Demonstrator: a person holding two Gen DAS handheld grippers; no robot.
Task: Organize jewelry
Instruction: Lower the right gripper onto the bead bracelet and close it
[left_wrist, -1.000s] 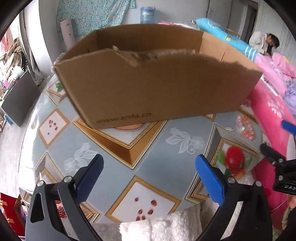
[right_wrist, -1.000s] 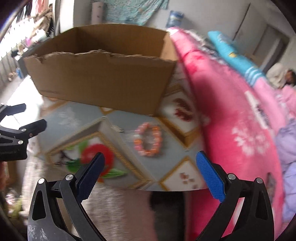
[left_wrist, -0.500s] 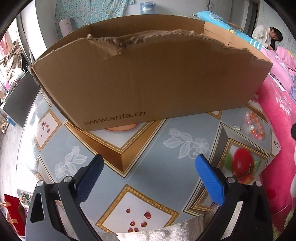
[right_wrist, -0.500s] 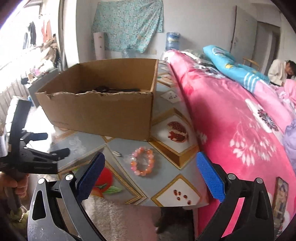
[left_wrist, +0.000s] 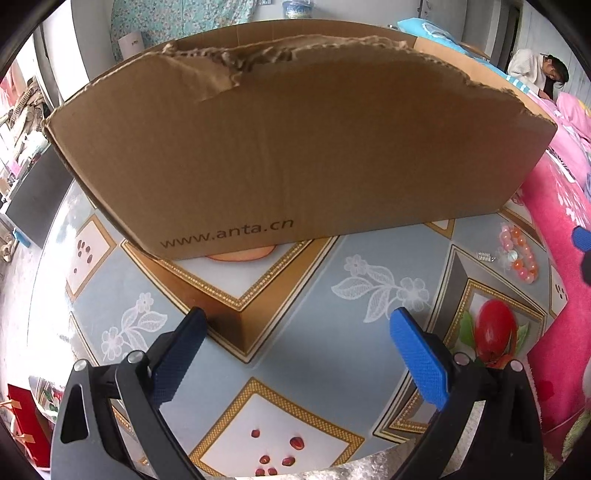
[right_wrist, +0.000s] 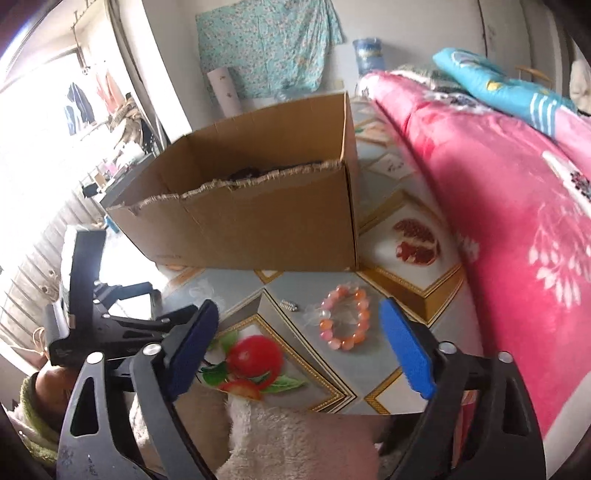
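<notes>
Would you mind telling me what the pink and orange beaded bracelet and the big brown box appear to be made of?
Pink and orange beaded bracelet: smooth, glossy round beads, some translucent, so probably glass, stone or plastic; the look cannot settle which. Big brown box: matte corrugated cardboard, judging by its ragged torn top edge and printed web address.

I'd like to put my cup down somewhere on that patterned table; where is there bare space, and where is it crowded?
Bare table lies in front of the cardboard box, between its printed wall and the near edge. The right side is busier: the bead bracelet and a small metal piece lie there, between the box corner and the pink quilt. Both the left gripper and right gripper hover open at the near edge.
</notes>
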